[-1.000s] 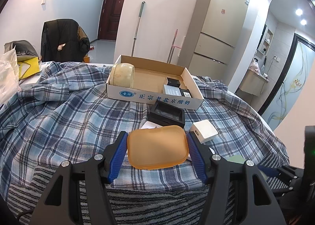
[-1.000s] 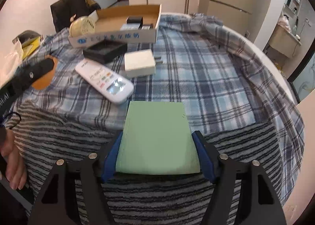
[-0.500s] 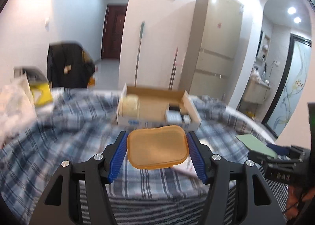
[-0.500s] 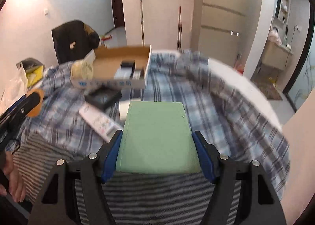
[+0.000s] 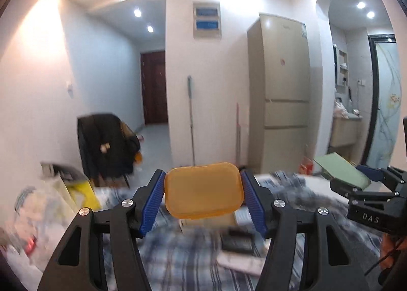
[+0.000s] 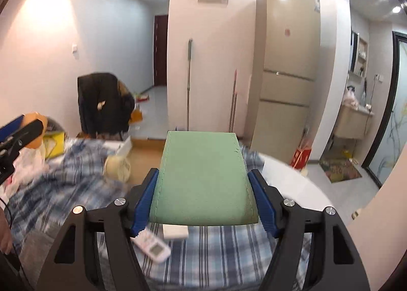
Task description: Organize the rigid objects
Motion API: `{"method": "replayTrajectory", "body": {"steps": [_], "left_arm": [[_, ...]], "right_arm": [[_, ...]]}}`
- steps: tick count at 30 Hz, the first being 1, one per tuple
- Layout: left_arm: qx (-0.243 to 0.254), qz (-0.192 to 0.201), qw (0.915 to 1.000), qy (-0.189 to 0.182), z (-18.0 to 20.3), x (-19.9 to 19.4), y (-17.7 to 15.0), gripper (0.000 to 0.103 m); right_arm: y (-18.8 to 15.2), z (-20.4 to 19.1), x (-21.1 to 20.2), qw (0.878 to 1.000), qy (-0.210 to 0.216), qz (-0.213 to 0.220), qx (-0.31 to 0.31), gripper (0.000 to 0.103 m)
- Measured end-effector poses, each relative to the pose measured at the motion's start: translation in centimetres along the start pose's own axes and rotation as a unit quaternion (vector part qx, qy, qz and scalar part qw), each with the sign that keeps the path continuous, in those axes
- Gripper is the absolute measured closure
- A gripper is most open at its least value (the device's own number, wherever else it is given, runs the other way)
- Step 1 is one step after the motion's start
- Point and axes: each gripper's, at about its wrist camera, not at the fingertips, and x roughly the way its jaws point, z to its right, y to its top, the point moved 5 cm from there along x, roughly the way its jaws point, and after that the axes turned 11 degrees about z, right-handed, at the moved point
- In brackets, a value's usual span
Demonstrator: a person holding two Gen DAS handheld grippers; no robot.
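My left gripper is shut on an orange rounded lid, held flat well above the plaid cloth. My right gripper is shut on a green flat book, also lifted off the table. In the left wrist view the right gripper shows at the right edge with the green book. The cardboard box lies beyond on the cloth, with a pale round tub at its corner. Below the book lie a white remote and a white block.
A black tray lies blurred on the cloth under the left gripper. Bags and a yellow packet crowd the table's left side. A chair with a dark coat, mop handles and a fridge stand behind the table.
Both grippers have risen and tilted up with the lid and the book still gripped. The table has dropped low in both views, and the room's walls and ceiling fill the frames.
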Motion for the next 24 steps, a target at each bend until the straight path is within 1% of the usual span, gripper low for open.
{"method": "replayTrajectory", "body": {"steps": [3, 6, 9, 12, 16, 19, 21, 23, 24], "left_arm": [[-0.003, 0.011, 0.9999, -0.012, -0.2, 1.2, 2.9, 0.040], [-0.008, 0.015, 0.9997, -0.015, -0.6, 3.0, 5.7, 0.040], [-0.021, 0.026, 0.9993, -0.015, -0.8, 4.6, 7.7, 0.040], [-0.029, 0.032, 0.9990, -0.014, -1.1, 6.4, 8.8, 0.040], [-0.021, 0.020, 0.9995, -0.014, -1.9, 9.4, 8.2, 0.040], [-0.012, 0.035, 0.9992, -0.013, -3.0, 11.1, 7.2, 0.040], [-0.023, 0.007, 0.9997, 0.003, -4.4, 13.2, 5.9, 0.040], [-0.028, -0.001, 0.9996, 0.003, -5.1, 15.1, 5.0, 0.040], [-0.024, -0.009, 0.9996, 0.012, -5.4, 16.2, 4.4, 0.040]], "right_arm": [[2.2, 0.1, 1.3, 1.000, 0.008, 0.008, 0.017, 0.034], [4.8, 0.1, 2.3, 0.999, 0.017, 0.026, 0.038, 0.034], [7.5, -0.1, 3.4, 0.997, 0.016, 0.045, 0.060, 0.034], [9.3, -0.7, 4.7, 0.995, 0.027, 0.058, 0.082, 0.034], [9.9, -2.1, 7.6, 0.994, 0.030, 0.050, 0.097, 0.034], [9.7, -2.8, 10.4, 0.991, 0.030, 0.036, 0.123, 0.034], [9.2, -3.5, 12.6, 0.989, 0.031, 0.021, 0.143, 0.034], [8.5, -4.1, 14.4, 0.988, 0.036, 0.007, 0.148, 0.034], [8.0, -4.4, 15.3, 0.989, 0.035, -0.001, 0.146, 0.034]]}}
